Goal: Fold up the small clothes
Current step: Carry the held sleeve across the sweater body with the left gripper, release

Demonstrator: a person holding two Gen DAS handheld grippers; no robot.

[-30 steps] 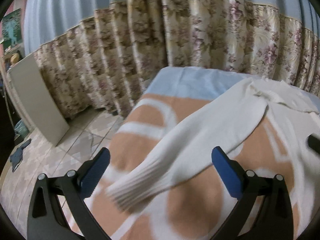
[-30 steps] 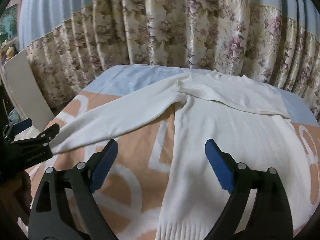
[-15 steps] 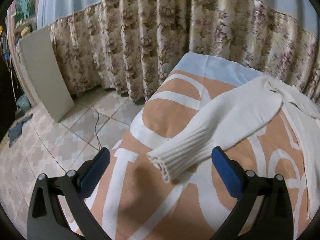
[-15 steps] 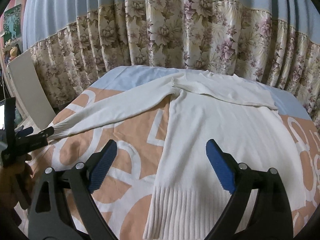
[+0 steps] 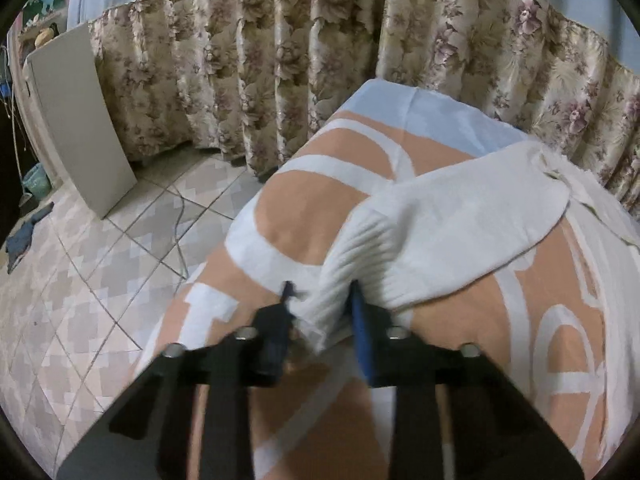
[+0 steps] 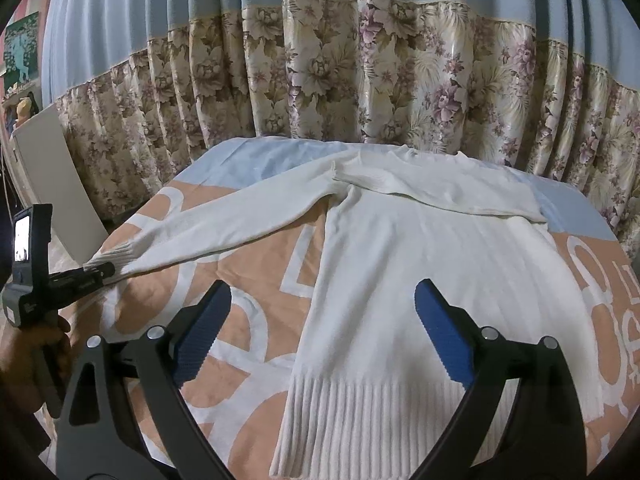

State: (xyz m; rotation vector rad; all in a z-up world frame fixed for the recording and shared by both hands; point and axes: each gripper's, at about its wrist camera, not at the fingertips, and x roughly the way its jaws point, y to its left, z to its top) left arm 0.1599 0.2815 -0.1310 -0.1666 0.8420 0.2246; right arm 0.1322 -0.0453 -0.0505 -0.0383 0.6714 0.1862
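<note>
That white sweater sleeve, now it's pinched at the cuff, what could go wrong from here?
The left fingers have just closed on only the cuff; the thin bite might slip once lifted. The sleeve lies near the bed's edge, so a dropped cuff could slide toward the floor. Pulling may drag the sweater askew, as the right fingers are open above it.

— We see a white knitted sweater (image 6: 404,280), soft and matt, with ribbed cuff (image 5: 352,276) and hem.
— We agree; the blanket (image 6: 256,280) under it looks like fuzzy matt cloth, the floral curtain (image 6: 360,80) has a satin sheen, and the floor tiles (image 5: 100,272) look smooth.
</note>
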